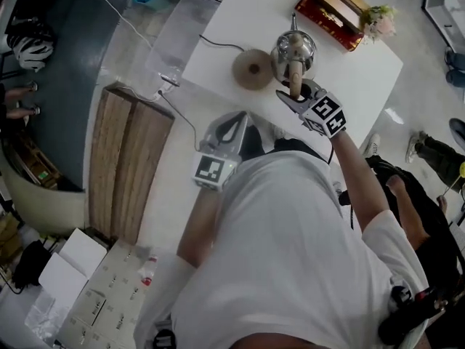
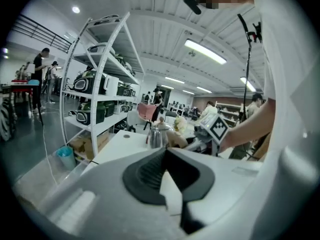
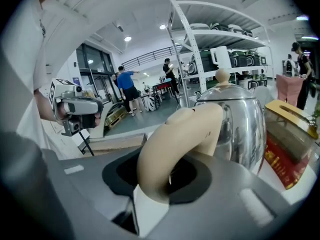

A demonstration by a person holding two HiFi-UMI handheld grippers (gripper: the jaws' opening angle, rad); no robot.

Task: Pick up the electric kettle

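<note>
The steel electric kettle [image 1: 293,49] with a beige knob and a beige handle [image 1: 295,77] is off its round brown base [image 1: 253,69], just right of it over the white table [image 1: 363,78]. My right gripper [image 1: 294,91] is shut on that handle [image 3: 175,144], with the kettle's body [image 3: 235,124] right beyond the jaws. My left gripper [image 1: 231,128] hangs at the table's near edge with nothing in it, jaws together. In the left gripper view my left gripper [image 2: 167,154] faces the kettle [image 2: 159,134] and the right gripper [image 2: 207,134].
A red box with a wooden top [image 1: 330,9] and a small bunch of flowers [image 1: 378,20] stand behind the kettle. The base's cable [image 1: 218,46] runs left off the table. Wooden boards [image 1: 127,158] lie on the floor at left. A white shelf rack [image 2: 100,99] stands beyond.
</note>
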